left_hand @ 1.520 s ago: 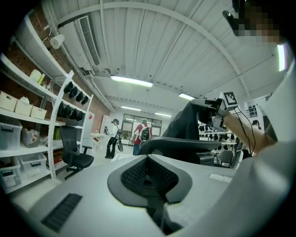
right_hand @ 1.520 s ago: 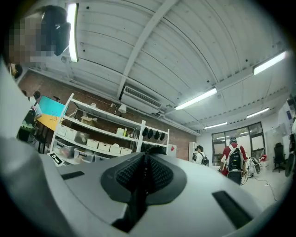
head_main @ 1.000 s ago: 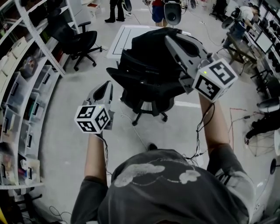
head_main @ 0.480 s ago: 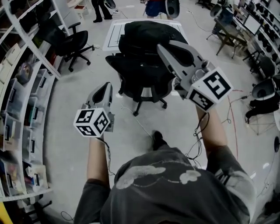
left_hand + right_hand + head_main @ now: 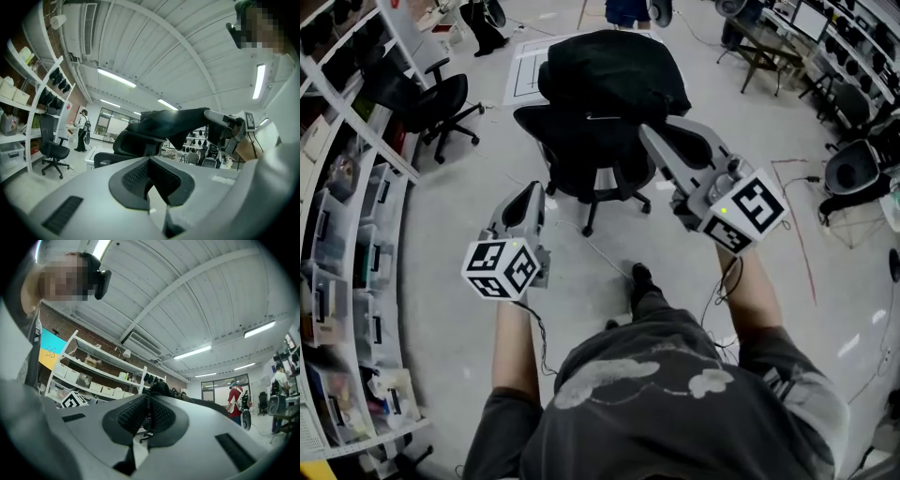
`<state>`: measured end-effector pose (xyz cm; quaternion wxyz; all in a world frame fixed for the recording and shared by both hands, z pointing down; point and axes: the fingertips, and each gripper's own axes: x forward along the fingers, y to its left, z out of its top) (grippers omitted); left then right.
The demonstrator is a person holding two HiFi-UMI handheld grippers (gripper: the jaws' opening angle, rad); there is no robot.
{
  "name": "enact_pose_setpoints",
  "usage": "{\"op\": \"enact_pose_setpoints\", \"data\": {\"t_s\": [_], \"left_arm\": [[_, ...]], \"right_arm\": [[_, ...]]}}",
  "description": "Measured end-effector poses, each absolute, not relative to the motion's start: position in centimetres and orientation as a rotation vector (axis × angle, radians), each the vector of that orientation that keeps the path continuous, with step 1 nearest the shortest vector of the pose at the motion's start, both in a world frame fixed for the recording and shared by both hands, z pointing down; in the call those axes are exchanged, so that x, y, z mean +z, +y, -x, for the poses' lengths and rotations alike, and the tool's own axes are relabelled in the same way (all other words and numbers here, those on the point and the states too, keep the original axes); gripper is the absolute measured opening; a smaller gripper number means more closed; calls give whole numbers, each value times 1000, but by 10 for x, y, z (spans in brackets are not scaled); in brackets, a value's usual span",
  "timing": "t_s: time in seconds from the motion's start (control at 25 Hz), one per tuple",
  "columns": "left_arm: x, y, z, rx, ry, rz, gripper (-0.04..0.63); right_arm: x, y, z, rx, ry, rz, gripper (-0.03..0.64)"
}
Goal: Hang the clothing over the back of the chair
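Note:
A black garment [image 5: 614,75] lies draped over the back of a black office chair [image 5: 591,155] at the top middle of the head view. My right gripper [image 5: 649,134] is shut and holds nothing; its tip shows in front of the chair's right side, clear of the cloth. My left gripper [image 5: 531,194] hangs lower left of the chair, its fingertips meeting with nothing between them. From the left gripper view the garment [image 5: 173,123] covers the chair back [image 5: 133,140], with the right gripper [image 5: 211,117] beside it.
White shelving [image 5: 337,187] with boxes runs along the left. A second black chair [image 5: 431,103] stands at upper left near a white floor board [image 5: 525,70]. Cables [image 5: 600,258] trail on the floor by my foot [image 5: 639,277]. More chairs [image 5: 853,169] stand at right.
Both grippers have drawn back from the chair, which now sits farther up the head view. The right gripper has sunk and come off the garment. The garment stays on the chair back.

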<state>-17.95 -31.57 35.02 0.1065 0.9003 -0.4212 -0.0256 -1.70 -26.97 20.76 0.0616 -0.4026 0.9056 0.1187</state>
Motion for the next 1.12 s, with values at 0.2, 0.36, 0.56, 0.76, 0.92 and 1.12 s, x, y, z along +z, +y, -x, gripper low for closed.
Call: {"op": "enact_pose_setpoints", "data": {"t_s": [0.2, 0.36, 0.56, 0.76, 0.92, 1.12], "left_arm": [[363, -304, 176, -78, -1183, -2644, 0], [371, -299, 170, -81, -1168, -2636, 0], [391, -304, 162, -54, -1166, -2580, 0], [408, -297, 151, 3, -1155, -2559, 0], [417, -280, 136, 39, -1161, -2528, 0], [428, -244, 98, 63, -1165, -2513, 0]], "right_arm": [[232, -235, 20, 349, 2780, 1180, -3], [274, -209, 22, 384, 2929, 1156, -3], [331, -217, 16, 200, 2959, 1200, -3], [343, -218, 15, 163, 2949, 1155, -3], [348, -201, 7, 176, 3006, 1219, -3], [359, -162, -17, 221, 3071, 1174, -3]]}}
